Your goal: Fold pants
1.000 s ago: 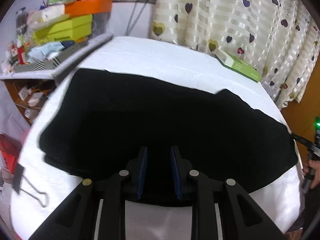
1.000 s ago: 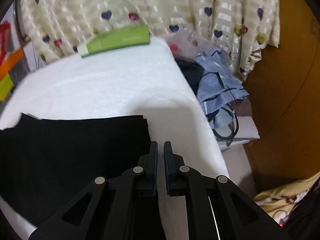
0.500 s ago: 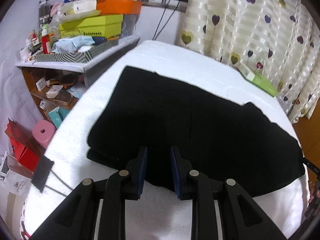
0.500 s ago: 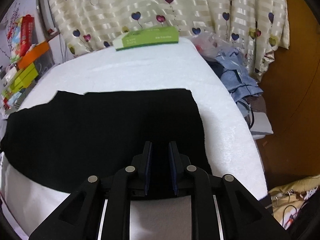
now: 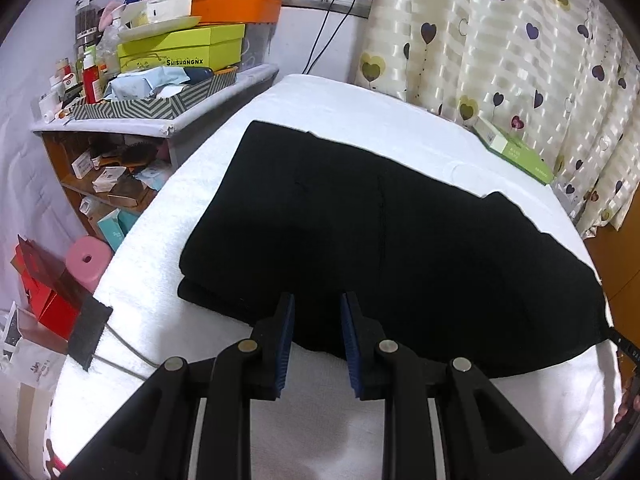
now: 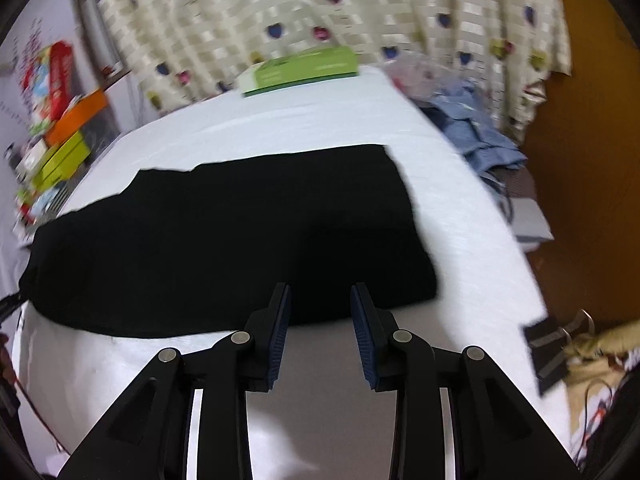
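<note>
The black pants (image 5: 380,248) lie folded flat across the white towel-covered table (image 5: 360,112); the left end shows stacked layers. In the left wrist view my left gripper (image 5: 316,304) hovers open over the pants' near edge, nothing between its blue pads. The right wrist view is blurred by motion. There the same pants (image 6: 224,236) stretch from left to centre, their straight right end near the middle of the table (image 6: 280,120). My right gripper (image 6: 320,292) stands open just above the near edge by the right corner, holding nothing.
A green box (image 5: 516,152) (image 6: 300,70) lies at the table's far edge by the heart curtain. A cluttered shelf (image 5: 160,80) stands left. Binder clips (image 5: 90,330) (image 6: 548,352) grip the towel's edges. Blue clothes (image 6: 476,136) are piled beyond the right side.
My right gripper has gone from nearly shut at the pants' right edge to wide open, and has drawn back. My left gripper has lifted and pulled back too, its gap unchanged.
</note>
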`<state>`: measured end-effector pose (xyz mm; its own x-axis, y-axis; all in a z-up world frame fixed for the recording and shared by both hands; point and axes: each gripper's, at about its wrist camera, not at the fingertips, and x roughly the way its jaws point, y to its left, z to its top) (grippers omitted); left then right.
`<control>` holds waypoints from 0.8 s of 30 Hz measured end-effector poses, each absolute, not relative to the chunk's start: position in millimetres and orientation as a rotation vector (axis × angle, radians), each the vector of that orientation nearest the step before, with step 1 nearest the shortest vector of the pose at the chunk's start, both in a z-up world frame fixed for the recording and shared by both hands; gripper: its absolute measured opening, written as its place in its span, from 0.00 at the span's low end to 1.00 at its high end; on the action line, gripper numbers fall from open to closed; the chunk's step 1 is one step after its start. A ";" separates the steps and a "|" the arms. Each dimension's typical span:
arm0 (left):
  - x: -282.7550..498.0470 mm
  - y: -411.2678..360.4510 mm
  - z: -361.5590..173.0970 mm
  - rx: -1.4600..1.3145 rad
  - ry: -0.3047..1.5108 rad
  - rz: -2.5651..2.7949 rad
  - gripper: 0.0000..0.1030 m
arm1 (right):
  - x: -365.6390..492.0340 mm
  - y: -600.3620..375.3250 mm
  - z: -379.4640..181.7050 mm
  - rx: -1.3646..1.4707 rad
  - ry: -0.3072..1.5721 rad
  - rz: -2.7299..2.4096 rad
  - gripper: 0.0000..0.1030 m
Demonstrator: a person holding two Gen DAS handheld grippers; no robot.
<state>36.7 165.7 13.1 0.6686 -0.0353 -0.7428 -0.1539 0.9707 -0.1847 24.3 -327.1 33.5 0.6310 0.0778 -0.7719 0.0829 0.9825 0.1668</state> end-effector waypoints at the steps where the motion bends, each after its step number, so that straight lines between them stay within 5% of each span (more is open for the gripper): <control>1: 34.3 162.0 17.1 -0.243 0.827 0.056 0.25 | 20.3 -330.2 35.7 0.210 0.883 -0.004 0.33; 6: 28.7 120.8 23.0 -0.214 0.812 -0.075 0.25 | 3.6 -343.1 35.6 0.358 0.873 0.016 0.44; 20: 48.3 59.8 7.0 -0.117 0.867 -0.197 0.25 | 29.9 -370.4 19.8 0.500 0.873 -0.056 0.45; 24: 46.5 58.2 3.6 -0.108 0.858 -0.193 0.25 | 35.5 -363.0 20.6 0.499 0.849 -0.050 0.56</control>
<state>46.5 58.2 3.6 0.6383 -0.2121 -0.7400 0.1252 0.9771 -0.1720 35.5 -363.0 20.6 0.6667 0.1531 -0.7294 0.2371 0.8843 0.4023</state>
